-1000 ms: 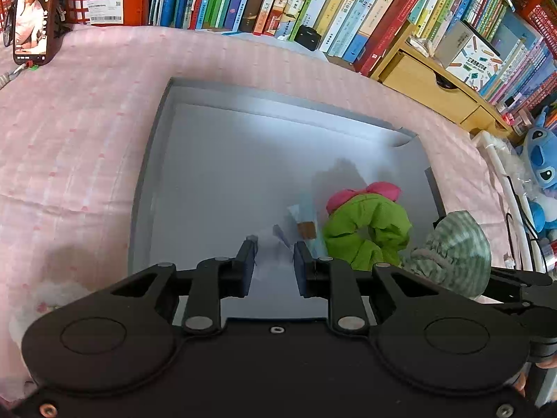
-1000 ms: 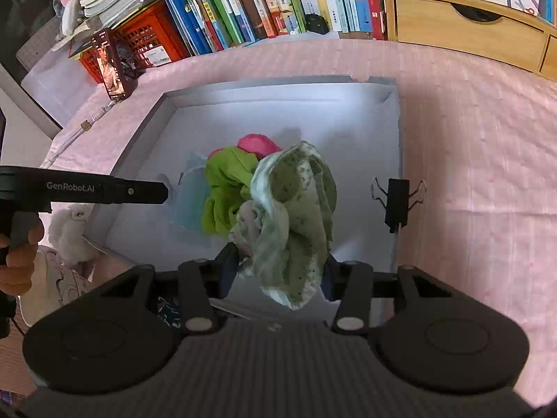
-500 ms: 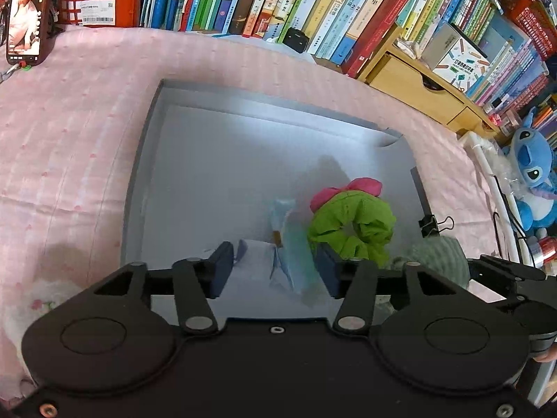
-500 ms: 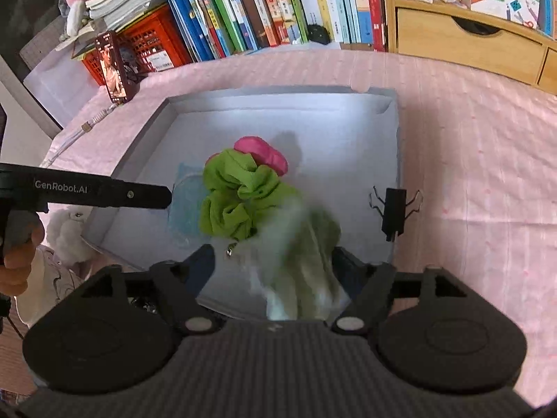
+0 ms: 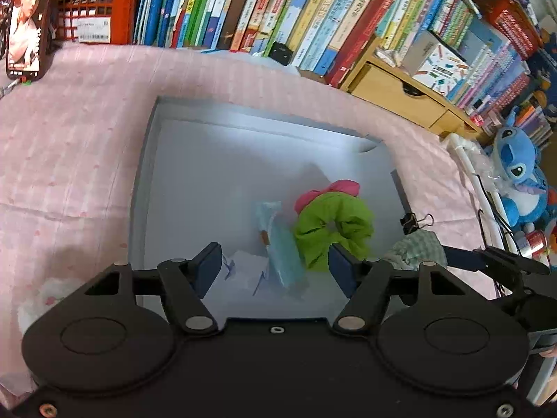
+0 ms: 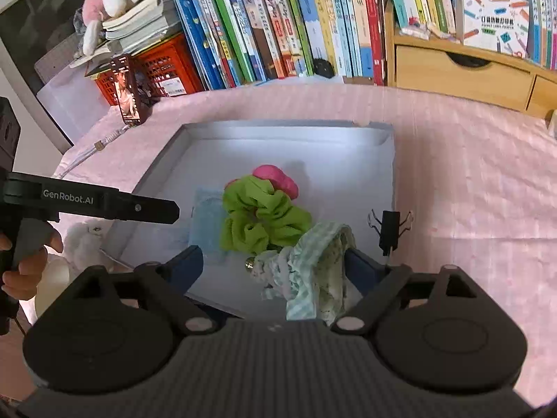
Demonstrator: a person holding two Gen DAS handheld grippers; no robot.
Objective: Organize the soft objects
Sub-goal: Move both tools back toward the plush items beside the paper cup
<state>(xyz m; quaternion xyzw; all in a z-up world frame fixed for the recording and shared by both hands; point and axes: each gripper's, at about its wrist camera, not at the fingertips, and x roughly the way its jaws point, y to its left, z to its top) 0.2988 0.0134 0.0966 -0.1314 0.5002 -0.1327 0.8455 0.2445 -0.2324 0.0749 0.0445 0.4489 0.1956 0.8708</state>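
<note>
A grey box lid lies on the pink cloth. In it lie a green scrunchie, a pink scrunchie behind it, and a light blue cloth. A green striped cloth lies at the lid's near right corner. My left gripper is open above the blue cloth. My right gripper is open around the striped cloth, which lies loose between the jaws.
A black binder clip sits on the lid's right rim. A row of books, a red crate, a phone and a wooden drawer unit stand behind. A blue plush toy sits at the right. A white plush lies left of the lid.
My right gripper opened and let the striped cloth drop into the lid's near corner. My left gripper opened from nearly shut and now spans the blue cloth.
</note>
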